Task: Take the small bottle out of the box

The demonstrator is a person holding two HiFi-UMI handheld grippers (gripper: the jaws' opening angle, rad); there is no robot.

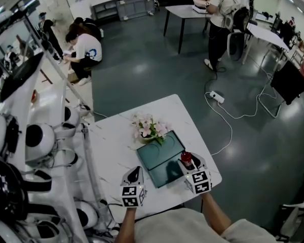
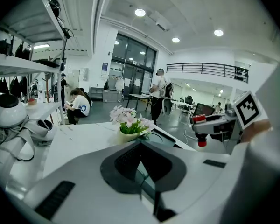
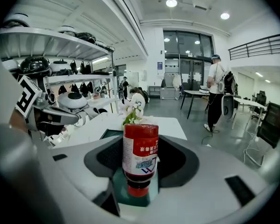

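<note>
A small red bottle (image 1: pixel 185 157) with a white label hangs cap-down between the jaws of my right gripper (image 1: pixel 187 165), which is shut on its body. It is over the right edge of the dark green shallow box (image 1: pixel 157 156) on the white table (image 1: pixel 116 140). In the right gripper view the bottle (image 3: pixel 140 155) fills the gap between the jaws, with the box (image 3: pixel 109 133) behind it. From the left gripper view the bottle (image 2: pixel 199 130) shows lifted clear above the box (image 2: pixel 164 137). My left gripper (image 1: pixel 135 173) sits at the box's front left corner, jaws together and holding nothing.
A pot of pink flowers (image 1: pixel 151 128) stands at the box's far edge. Shelves with white robot heads (image 1: pixel 38 135) run along the table's left side. Several people are across the room, and a power strip with cable (image 1: pixel 216 96) lies on the floor.
</note>
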